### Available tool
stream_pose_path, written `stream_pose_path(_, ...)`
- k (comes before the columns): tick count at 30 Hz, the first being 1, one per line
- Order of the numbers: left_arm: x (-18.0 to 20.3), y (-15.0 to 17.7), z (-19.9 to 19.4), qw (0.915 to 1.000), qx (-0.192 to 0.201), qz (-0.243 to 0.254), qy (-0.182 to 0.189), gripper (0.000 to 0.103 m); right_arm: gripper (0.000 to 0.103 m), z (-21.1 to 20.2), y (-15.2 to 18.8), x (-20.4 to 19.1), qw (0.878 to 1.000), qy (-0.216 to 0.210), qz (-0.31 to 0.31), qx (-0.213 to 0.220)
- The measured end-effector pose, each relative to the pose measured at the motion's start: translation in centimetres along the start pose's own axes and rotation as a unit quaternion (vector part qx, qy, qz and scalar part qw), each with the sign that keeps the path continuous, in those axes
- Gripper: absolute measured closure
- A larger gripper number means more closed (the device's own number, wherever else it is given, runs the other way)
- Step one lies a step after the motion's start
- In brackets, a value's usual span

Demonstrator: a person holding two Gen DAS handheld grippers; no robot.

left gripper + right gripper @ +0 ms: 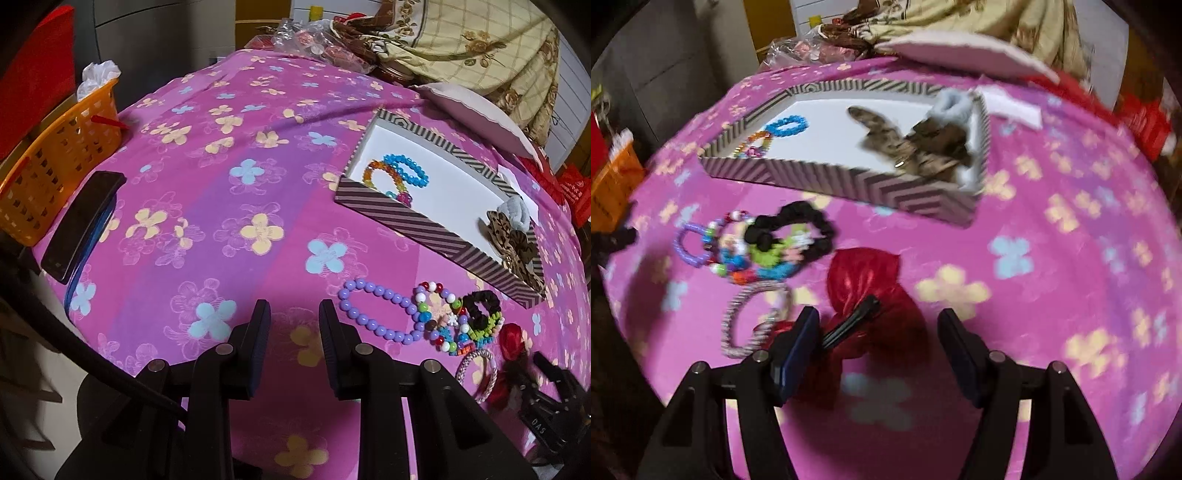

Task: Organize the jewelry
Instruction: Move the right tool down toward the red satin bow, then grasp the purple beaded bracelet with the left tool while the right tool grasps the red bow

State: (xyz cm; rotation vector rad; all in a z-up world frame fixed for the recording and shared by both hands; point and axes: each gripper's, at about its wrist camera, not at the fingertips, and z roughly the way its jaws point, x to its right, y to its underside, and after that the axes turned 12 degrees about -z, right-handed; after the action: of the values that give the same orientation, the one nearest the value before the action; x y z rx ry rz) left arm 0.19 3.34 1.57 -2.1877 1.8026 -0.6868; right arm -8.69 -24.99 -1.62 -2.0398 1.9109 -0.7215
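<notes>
A striped box lies on the pink flowered cloth. It holds a blue bead bracelet, an orange one, a leopard hair bow and a pale blue scrunchie. Loose before it lie a purple bead bracelet, a multicolour bracelet, a black scrunchie, a striped hair tie and a red satin bow clip. My right gripper is open around the red bow. My left gripper is open and empty, left of the pile.
An orange basket stands at the cloth's left edge, a black case beside it. The white box lid, plastic bags and a folded quilt crowd the far side. Red packets lie at the right.
</notes>
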Motion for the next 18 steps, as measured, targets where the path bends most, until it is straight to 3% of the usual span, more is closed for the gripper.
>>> stream_pose_path(2,-0.1,-0.2,0.1,1.0000,-0.003,-0.005,0.003,0.071,0.033,-0.4,0.1,1.2,1.000,0.019,0.008,-0.002)
stream_pose_path(5,0.2,-0.1,0.6,0.9997,-0.019,-0.006,0.016,0.071,0.033,-0.6,0.7,3.0,0.997,-0.048,0.057,0.006)
stream_pose_path(7,0.7,0.1,1.2,0.9993,-0.032,0.000,0.021,0.071,0.033,-0.6,1.1,3.2,0.996,-0.064,0.065,0.009)
stream_pose_path(16,2.5,0.6,3.4,0.9982,-0.042,0.039,0.017,0.071,0.033,0.5,1.4,2.9,0.992,-0.093,0.083,0.013)
stream_pose_path(18,2.8,0.5,3.8,0.9978,-0.043,0.049,0.015,0.065,0.033,0.9,1.2,2.8,0.992,-0.095,0.084,0.011)
